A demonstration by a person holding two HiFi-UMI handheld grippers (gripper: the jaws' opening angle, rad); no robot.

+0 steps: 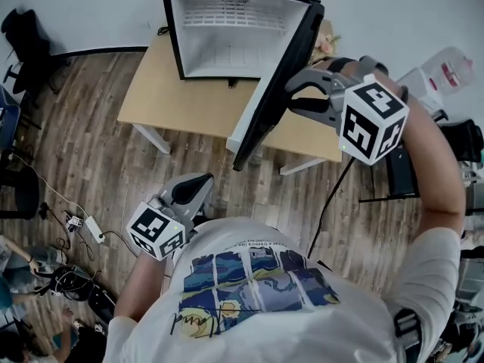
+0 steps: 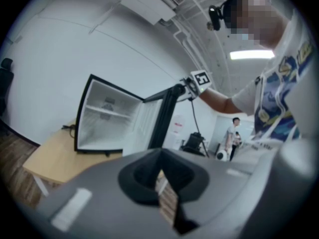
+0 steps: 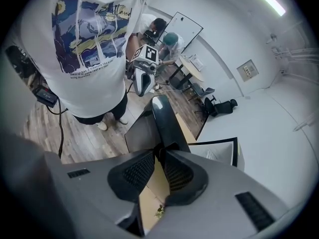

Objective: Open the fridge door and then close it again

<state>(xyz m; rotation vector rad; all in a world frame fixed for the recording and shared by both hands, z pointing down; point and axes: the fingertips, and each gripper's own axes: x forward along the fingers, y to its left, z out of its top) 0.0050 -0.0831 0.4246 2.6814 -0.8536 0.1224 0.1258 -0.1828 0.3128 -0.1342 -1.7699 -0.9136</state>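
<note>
The fridge door (image 1: 261, 116) stands wide open, upper middle. Right tongs (image 3: 160, 147) pinch its top edge; left tongs (image 2: 159, 172) are together, empty. Next, I judge: swing it closed.

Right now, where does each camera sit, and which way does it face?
Head view: on the head, steeply down on the open fridge on the table; shirt, left gripper, right gripper show.
Left gripper view: on the left gripper, about level toward the fridge; own jaws, shirt, right gripper.
Right gripper view: on the right gripper, down along the door to the floor; own jaws, shirt, left gripper.
Shared: all three show the door.
</note>
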